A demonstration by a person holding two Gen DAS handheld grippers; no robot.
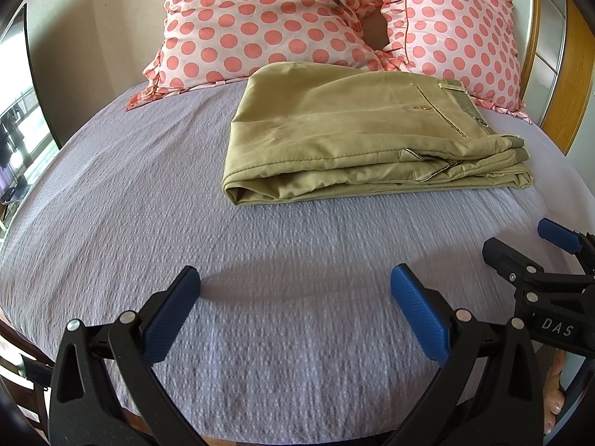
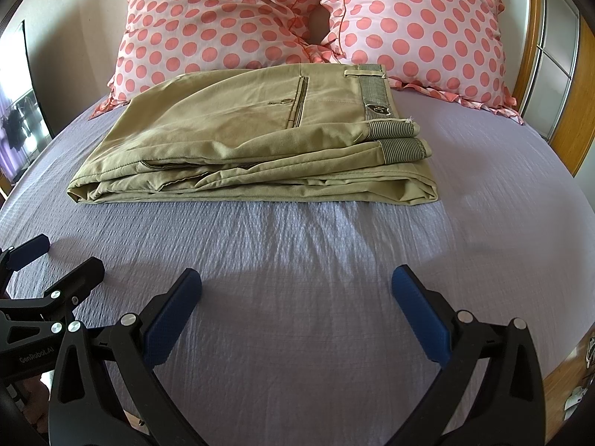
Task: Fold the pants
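1. Folded pants [image 2: 253, 141] lie just before the pillows [image 2: 230, 18], long axis crosswise, waistband apparently rightward.
2. Left gripper [image 1: 295, 290] and right gripper [image 2: 297, 290]: fingers wide, empty, well short of the pants.

Bare bedspread [image 2: 297, 297] lies before folded pants [image 2: 253, 141]; pillows [image 2: 223, 18] behind.

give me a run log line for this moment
pants: folded on bed | left gripper: open, empty | right gripper: open, empty
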